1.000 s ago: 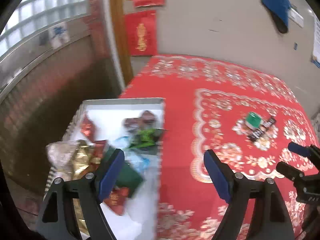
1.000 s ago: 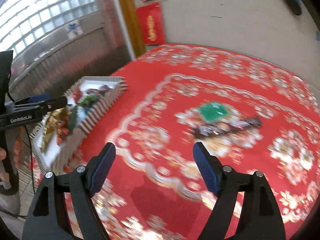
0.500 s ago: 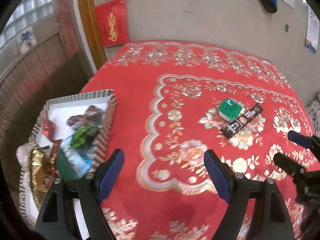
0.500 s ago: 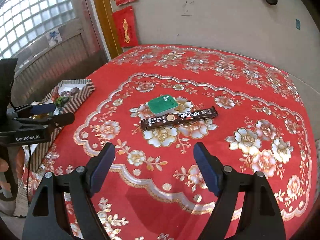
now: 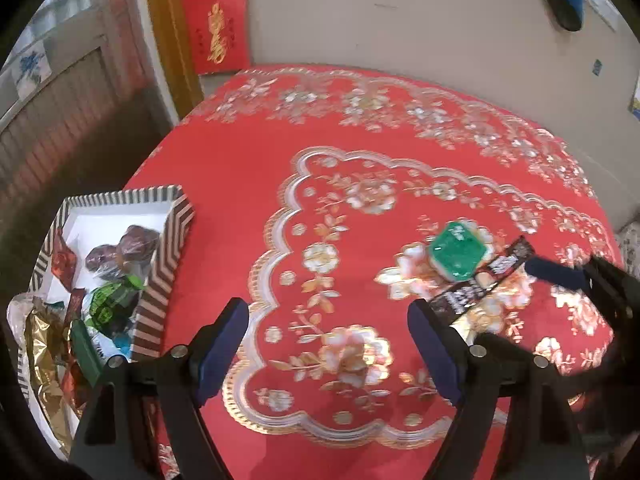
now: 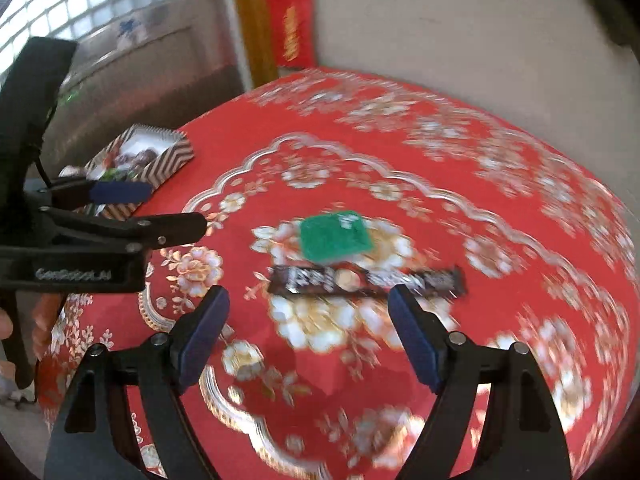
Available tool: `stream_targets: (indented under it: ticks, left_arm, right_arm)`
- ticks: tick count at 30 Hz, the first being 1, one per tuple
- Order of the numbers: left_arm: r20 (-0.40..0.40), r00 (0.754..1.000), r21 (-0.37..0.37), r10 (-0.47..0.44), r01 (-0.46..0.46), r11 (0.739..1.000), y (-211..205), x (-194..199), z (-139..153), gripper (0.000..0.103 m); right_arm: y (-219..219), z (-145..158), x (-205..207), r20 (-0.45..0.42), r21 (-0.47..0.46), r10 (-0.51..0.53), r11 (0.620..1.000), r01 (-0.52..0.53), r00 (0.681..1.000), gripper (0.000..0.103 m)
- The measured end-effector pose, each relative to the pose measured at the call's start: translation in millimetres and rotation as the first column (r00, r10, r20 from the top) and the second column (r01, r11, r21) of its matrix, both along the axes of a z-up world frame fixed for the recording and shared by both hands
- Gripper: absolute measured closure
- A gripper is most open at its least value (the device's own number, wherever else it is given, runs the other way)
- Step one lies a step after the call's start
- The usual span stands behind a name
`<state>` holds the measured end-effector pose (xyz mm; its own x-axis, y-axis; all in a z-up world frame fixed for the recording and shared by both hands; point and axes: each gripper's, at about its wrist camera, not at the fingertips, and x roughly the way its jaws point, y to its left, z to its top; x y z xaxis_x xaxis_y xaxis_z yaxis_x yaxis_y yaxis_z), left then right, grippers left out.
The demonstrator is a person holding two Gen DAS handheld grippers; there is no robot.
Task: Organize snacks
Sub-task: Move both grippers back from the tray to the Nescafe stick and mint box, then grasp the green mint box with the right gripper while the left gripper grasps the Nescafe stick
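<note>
A dark sachet (image 6: 366,282), long and flat, lies across the middle of a table (image 6: 520,220) draped in red floral cloth. It looks light, thin and floppy, with a slick wrapper that may slide. Pinching it across its narrow width near the middle seems the surest hold. Touching it at twelve o'clock sits a green packet (image 6: 335,235), small, squarish and flat, probably light too and best taken by opposite edges. That makes two loose snacks: one sachet, one packet.

The right tongs (image 6: 308,330) hover just short of the sachet, at its six o'clock, wide apart and empty. The left tongs (image 5: 328,346) are also spread wide with nothing between them, over bare cloth at the sachet's nine o'clock.

Further out, at nine o'clock near the table's edge, stands one striped box (image 5: 164,264) holding a jumble of wrapped sweets, too overlapped to count.
</note>
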<state>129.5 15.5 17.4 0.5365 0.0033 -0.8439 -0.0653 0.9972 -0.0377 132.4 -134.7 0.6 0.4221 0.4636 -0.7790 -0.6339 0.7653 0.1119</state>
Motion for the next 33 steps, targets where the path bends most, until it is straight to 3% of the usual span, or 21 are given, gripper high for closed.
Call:
stream_targets:
  ticks: [4,11,19,20,22,25,29,33]
  left_arm:
    - [-0.009,0.999,-0.013,0.04,-0.04,0.999,16.9,2.7,-5.6,0.02]
    - [-0.02,0.999,-0.019,0.032,-0.032,0.999,22.4,6.6,-11.5,0.02]
    - [-0.035,0.999,-0.014,0.019,-0.02,1.0,22.6,9.4,-18.7,0.02]
    - [-0.035,0.999,-0.012,0.018,-0.018,1.0,22.8,9.4,-19.0,0.02]
    - [-0.037,0.999,-0.013,0.018,-0.018,1.0,22.5,10.2,-20.4,0.02]
    - [-0.042,0.999,-0.018,0.013,-0.013,1.0,20.2,11.3,-22.9,0.02]
    - [-0.037,0.999,-0.018,-0.016,0.015,1.0,11.5,10.5,-23.2,0.02]
    - [-0.018,0.995,-0.016,-0.095,0.095,0.995,-9.1,11.8,-21.2,0.02]
  right_arm:
    - [13.8,-9.0,25.6,-0.018,-0.028,0.006,1.0,-0.007,1.0,0.021]
    - [18.7,-29.4,55.6,-0.094,-0.041,-0.001,0.999,-0.003,0.996,0.021]
    - [35.6,-35.0,60.1,-0.065,-0.121,0.036,0.992,-0.044,0.997,0.022]
    - [35.8,-35.0,60.4,-0.067,-0.12,0.04,0.992,-0.048,0.997,0.023]
    - [35.5,-35.2,60.5,-0.063,-0.127,0.037,0.991,-0.044,0.997,0.049]
    - [29.4,-34.8,59.0,-0.076,-0.102,0.016,0.994,-0.024,0.997,0.051]
    - [14.1,-23.1,51.6,-0.022,-0.073,-0.042,0.997,0.04,0.999,0.051]
    - [-14.7,-6.2,42.2,0.009,-0.039,-0.11,0.993,0.11,0.994,0.051]
